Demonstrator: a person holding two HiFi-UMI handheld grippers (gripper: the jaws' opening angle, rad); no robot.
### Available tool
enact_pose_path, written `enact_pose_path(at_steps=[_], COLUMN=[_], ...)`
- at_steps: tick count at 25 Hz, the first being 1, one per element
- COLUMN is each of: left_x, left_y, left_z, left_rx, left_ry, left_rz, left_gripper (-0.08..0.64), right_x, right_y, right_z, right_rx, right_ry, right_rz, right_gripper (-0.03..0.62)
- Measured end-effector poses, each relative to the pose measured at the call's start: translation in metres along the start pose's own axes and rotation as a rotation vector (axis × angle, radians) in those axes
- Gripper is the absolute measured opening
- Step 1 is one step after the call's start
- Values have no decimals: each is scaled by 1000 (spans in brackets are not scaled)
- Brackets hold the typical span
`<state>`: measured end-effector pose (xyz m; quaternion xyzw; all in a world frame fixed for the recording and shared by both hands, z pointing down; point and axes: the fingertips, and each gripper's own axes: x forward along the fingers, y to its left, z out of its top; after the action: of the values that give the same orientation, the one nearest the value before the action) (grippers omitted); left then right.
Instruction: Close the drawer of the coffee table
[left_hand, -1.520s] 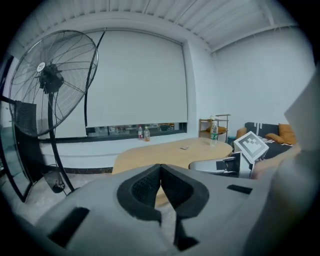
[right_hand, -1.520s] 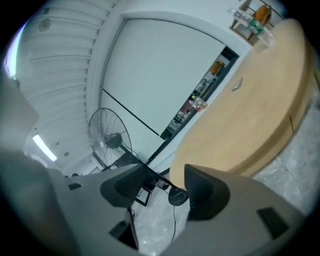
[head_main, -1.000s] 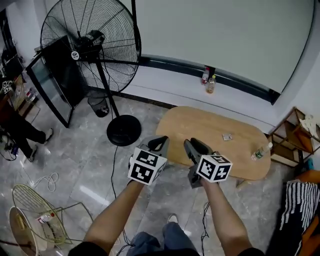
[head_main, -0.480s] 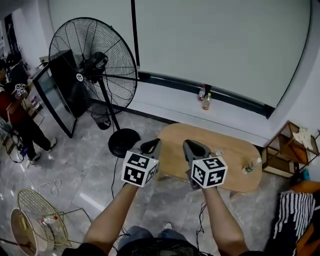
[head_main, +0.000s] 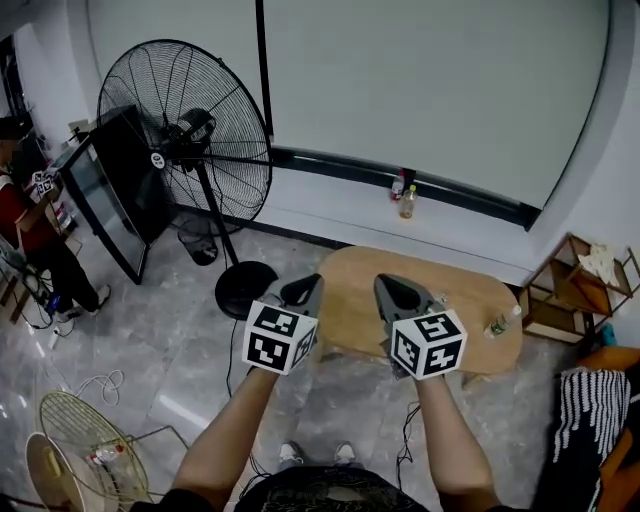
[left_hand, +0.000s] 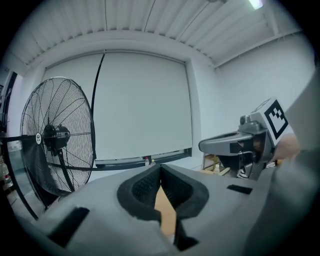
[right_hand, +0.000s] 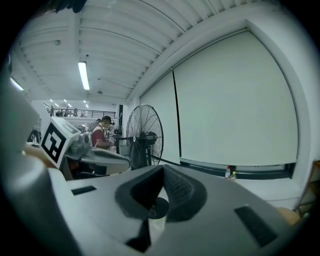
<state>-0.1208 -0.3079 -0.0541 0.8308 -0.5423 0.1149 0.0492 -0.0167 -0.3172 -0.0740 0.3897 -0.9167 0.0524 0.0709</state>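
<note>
Coffee table (head_main: 455, 290) stands near the far wall, the tabletop's left end near the base of the one fan (head_main: 185, 125) and its right end just beside one wooden shelf (head_main: 560, 300). Open floor (head_main: 330, 400) runs all along its near edge, and the drawer can't be made out from here. Left claw (head_main: 303, 290) and right claw (head_main: 392, 290) are both fully closed, pads tip to tip, gripping nothing, held side by side in the air over that near edge. Count: one bottle (head_main: 500, 322) at the tabletop's right end, two bottles (head_main: 402, 193) on the wall ledge.
</note>
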Motion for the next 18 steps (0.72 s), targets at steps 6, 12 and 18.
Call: enact_pose_path(at_steps=[6,12,18], left_x=[-5,-4,-2], left_y=[0,-1,-6], left_z=[-1,0,3], left_rx=[-7,-6,-5], left_ry=[-12,-17,-18], left_rz=[-17,-31,-37], left_gripper=[2,2,2], right_x=[-2,-3,-5], right_y=[9,9,8], right_z=[-2,-1,0], right_rx=[-8,-7,-9], right_ry=[4,2,2], right_rz=[-25,-44,-46], right_gripper=[5,5,4])
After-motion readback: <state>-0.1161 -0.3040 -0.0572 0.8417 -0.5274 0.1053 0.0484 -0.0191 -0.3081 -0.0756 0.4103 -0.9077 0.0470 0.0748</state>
